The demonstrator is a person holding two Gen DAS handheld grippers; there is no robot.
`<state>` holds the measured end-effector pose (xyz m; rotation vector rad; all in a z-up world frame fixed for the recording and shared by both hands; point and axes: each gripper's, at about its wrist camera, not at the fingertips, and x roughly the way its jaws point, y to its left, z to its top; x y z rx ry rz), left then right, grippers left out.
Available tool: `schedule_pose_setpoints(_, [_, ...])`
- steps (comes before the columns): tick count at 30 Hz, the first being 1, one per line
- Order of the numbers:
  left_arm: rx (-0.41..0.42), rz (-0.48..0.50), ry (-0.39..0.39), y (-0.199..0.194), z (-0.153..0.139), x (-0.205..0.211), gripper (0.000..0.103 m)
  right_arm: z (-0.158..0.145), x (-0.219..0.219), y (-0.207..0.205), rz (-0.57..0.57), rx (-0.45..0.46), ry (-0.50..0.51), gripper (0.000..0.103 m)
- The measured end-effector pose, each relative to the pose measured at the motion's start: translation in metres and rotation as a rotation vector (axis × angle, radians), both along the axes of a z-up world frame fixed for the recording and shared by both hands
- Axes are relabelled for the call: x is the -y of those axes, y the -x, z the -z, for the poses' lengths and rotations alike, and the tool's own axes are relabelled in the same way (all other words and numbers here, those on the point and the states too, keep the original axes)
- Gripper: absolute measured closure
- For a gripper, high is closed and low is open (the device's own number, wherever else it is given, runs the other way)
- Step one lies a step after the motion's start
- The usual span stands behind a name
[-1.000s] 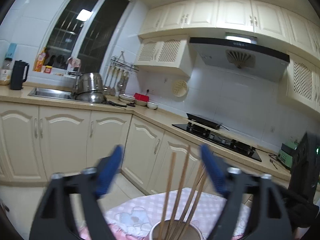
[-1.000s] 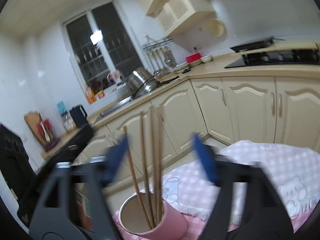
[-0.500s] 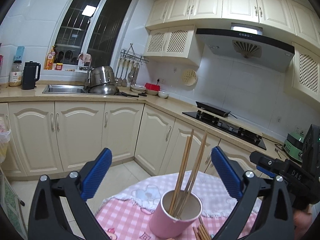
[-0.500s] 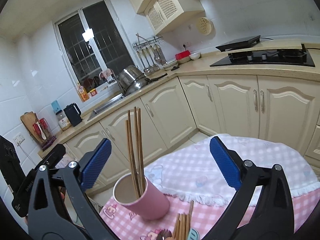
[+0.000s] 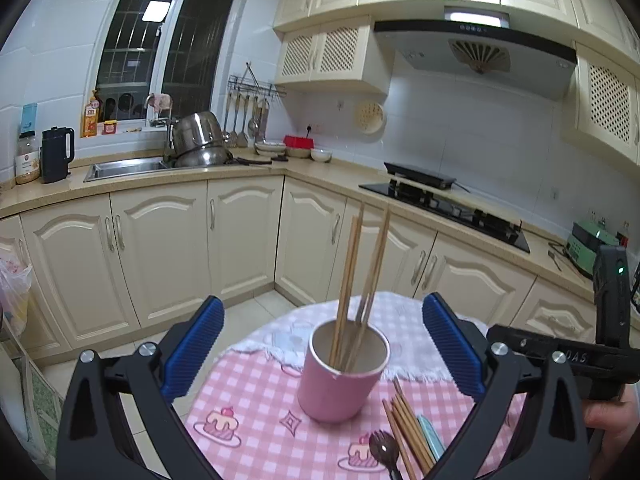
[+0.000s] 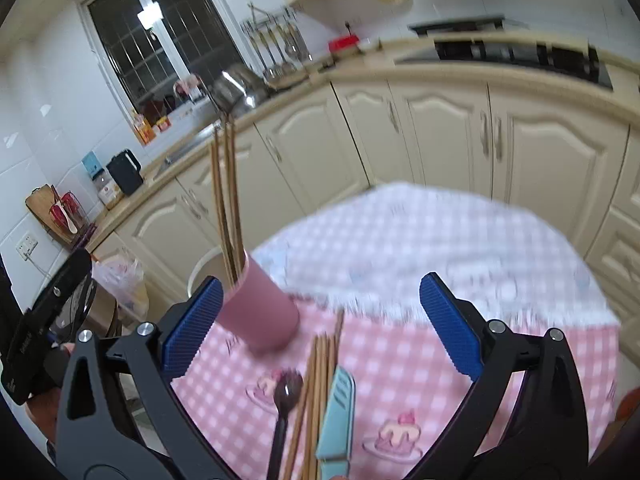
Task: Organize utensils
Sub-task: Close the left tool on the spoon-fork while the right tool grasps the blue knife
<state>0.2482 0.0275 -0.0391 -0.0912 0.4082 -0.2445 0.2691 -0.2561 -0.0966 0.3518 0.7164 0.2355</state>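
While both the left claw (image 5: 322, 354) and right claw (image 6: 320, 326) gape empty, the pink cup (image 5: 340, 376) near the worktop (image 5: 248, 396) edge holds upright chopsticks (image 5: 360, 276).

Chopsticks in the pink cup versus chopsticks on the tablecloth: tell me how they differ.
The chopsticks in the cup stand nearly upright, leaning on the rim of the pink cup; the chopsticks on the tablecloth lie flat. The cup ones fan apart at the top; the loose ones lie bunched side by side, between a dark spoon and a light blue utensil. Both sets look like the same brown wood.
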Motion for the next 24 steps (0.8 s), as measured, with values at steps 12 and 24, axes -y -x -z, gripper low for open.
schedule_pose_setpoints(12, [-0.086, 0.027, -0.064, 0.009, 0.025, 0.012, 0.006, 0.057, -0.007, 0.028, -0.075, -0.209, 0.061, 0.006])
schedule_pose_setpoints(24, [-0.174, 0.038, -0.098, 0.013, 0.048, 0.018, 0.006, 0.079, -0.029, 0.039, -0.154, -0.274, 0.143, 0.019])
